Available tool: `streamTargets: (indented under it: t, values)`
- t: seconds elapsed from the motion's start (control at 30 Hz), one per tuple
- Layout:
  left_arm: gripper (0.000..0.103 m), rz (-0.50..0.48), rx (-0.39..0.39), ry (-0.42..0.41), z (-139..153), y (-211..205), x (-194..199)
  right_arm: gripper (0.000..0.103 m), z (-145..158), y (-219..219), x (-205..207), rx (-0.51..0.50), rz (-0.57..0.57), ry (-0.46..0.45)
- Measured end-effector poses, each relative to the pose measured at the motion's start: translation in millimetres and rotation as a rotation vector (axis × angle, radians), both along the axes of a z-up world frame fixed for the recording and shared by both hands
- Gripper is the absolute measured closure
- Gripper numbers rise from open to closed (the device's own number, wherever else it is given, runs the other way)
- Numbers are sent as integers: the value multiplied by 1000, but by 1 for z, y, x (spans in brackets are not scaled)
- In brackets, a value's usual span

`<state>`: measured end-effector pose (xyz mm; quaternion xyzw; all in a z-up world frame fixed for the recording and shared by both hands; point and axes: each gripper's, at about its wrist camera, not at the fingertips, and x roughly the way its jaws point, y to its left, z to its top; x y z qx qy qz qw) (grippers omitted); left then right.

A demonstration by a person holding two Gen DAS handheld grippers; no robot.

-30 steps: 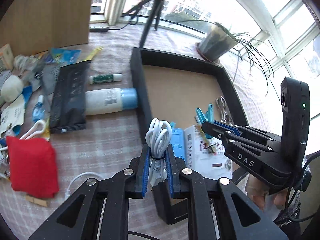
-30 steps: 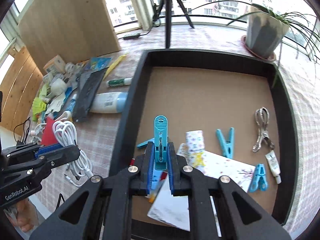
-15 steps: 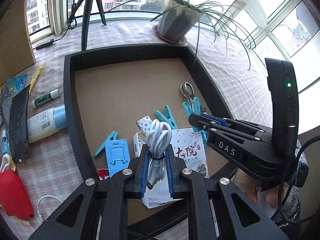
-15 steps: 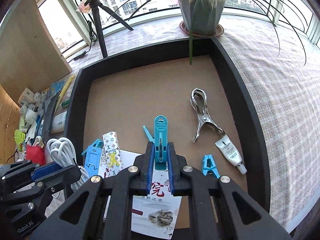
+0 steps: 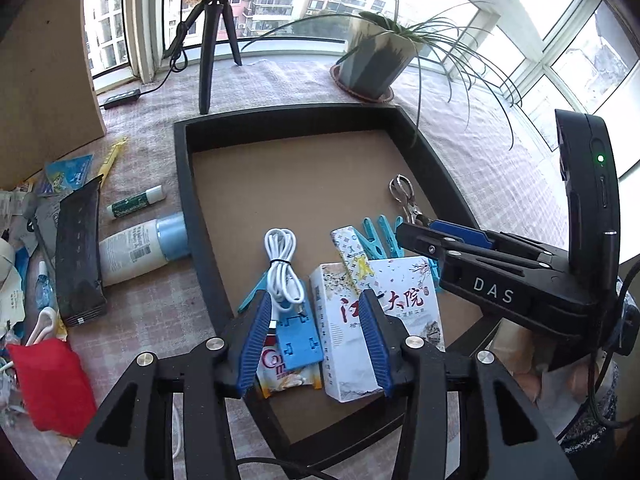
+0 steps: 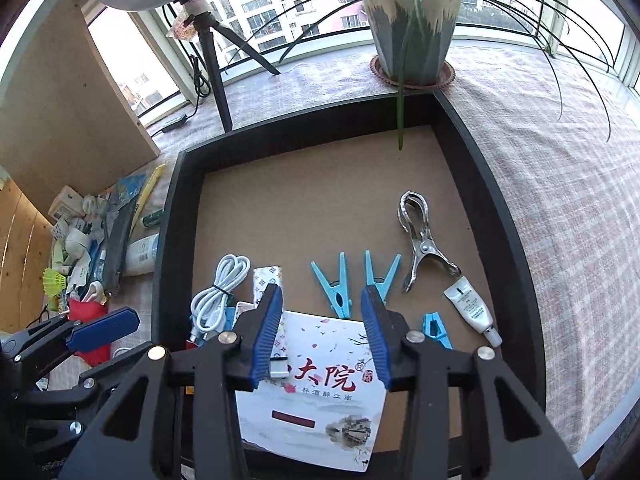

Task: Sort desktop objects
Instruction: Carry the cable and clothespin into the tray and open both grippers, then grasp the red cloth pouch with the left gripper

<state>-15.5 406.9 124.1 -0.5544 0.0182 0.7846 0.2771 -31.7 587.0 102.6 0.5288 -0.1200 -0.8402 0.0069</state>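
A black tray (image 5: 182, 184) (image 6: 172, 216) with a brown floor holds sorted items. A coiled white cable (image 5: 282, 266) (image 6: 218, 294) lies in its near left part, partly on a blue phone stand (image 5: 298, 340). Two blue clothespins (image 6: 338, 288) (image 6: 380, 276) lie side by side in the middle. My left gripper (image 5: 316, 332) is open and empty just above the cable's near end. My right gripper (image 6: 324, 328) is open and empty above a white printed box (image 6: 320, 392) (image 5: 384, 316).
The tray also holds a metal clamp (image 6: 420, 240), a small white tube (image 6: 472, 308), a third blue clip (image 6: 436, 330) and a patterned packet (image 6: 268, 280). Left of the tray lie a white bottle (image 5: 136, 248), a black pouch (image 5: 78, 248), a red pouch (image 5: 52, 384). A potted plant (image 6: 414, 28) stands behind.
Both grippers opened. The white cable left my left gripper and now lies in the tray. The blue clothespin left my right gripper and lies beside another one.
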Motion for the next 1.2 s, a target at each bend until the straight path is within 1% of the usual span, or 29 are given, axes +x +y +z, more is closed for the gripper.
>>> streamTargets:
  t: [0.2, 0.33, 0.63, 0.7, 0.73, 0.77, 0.8, 0.93, 1.03, 1.1, 1.2]
  values:
    - [60, 65, -41, 27, -2, -36, -3, 62, 8, -34, -8, -8, 76, 16]
    - [60, 130, -62, 20, -7, -68, -8, 62, 10, -60, -14, -8, 133, 19]
    - [59, 264, -157, 24, -23, -145, -10, 62, 5, -127, -25, -22, 266, 0]
    - [59, 299, -171, 23, -28, -165, -8, 60, 3, -144, -26, -30, 298, -7]
    - [59, 325, -174, 20, -30, -176, -8, 55, 3, -152, -26, -35, 312, -9]
    - [59, 350, -171, 10, -33, -187, -7, 51, 2, -161, -26, -40, 327, -12]
    - [59, 373, -165, 2, -35, -198, -7, 50, 0, -170, -26, -44, 344, -16]
    - [58, 464, -161, -9, -44, -238, -1, 50, -6, -208, -25, -48, 414, -33]
    - [54, 526, -124, -33, -53, -269, 7, 50, -13, -234, -22, -52, 463, -50]
    - [54, 566, -103, -49, -58, -286, 12, 50, -17, -249, -21, -61, 488, -65]
    - [54, 592, -79, -65, -63, -302, 15, 50, -26, -272, -23, -80, 520, -92]
